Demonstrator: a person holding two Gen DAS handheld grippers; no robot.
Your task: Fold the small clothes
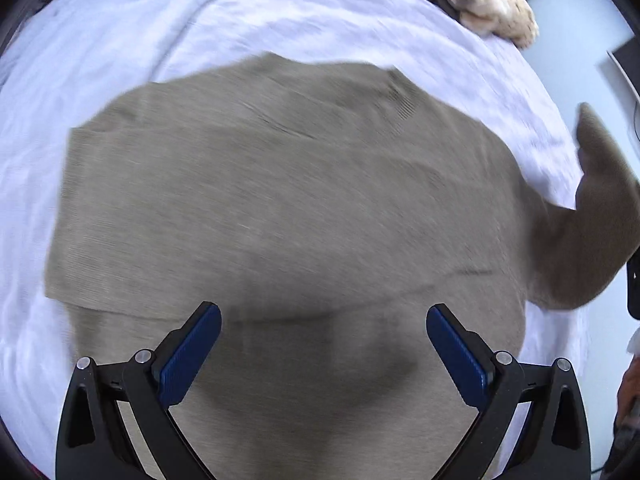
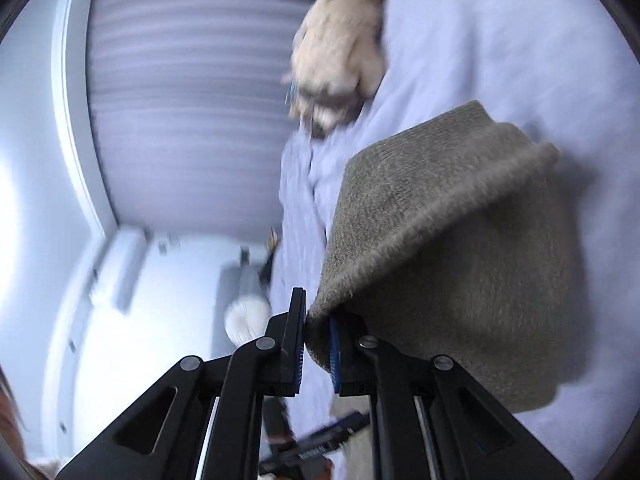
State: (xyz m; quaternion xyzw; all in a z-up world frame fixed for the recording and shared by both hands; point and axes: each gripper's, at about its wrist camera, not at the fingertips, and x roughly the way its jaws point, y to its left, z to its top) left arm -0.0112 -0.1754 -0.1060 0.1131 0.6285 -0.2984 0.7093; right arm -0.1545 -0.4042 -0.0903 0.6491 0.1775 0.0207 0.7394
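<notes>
Pinching the sweater (image 2: pixel 440 240) sleeve, right hand-held gripper (image 2: pixel 316 336); left hand-held gripper (image 1: pixel 324 344) spread above its body.

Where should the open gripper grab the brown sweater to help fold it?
Grab the sweater at its near folded edge, just ahead of the open left gripper, coming from above. That edge lies flat and free on the bed sheet; the right gripper already pinches the sleeve.
</notes>
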